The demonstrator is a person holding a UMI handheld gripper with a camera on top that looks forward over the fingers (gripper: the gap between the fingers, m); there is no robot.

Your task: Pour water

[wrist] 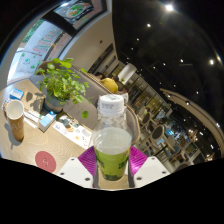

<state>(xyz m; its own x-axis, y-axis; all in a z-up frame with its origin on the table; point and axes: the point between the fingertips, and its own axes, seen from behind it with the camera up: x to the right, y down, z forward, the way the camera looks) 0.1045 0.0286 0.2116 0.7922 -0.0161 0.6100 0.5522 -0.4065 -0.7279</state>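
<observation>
fingers [112, 160] clamp bottle [112, 140] from both sides, held upright, near | cap [111, 101] looks still on | cup [15, 118] far left on tabletop [45, 145], near plant [62, 82] | advice: uncap first, carry level, tilt slowly over cup

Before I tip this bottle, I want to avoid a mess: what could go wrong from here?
1. The bottle between the fingers still has its white cap on, so tipping now pours nothing.
2. The paper cup stands well off to one side; the swing over could slosh or miss.
3. The potted plant sits near that path and might be knocked.
</observation>
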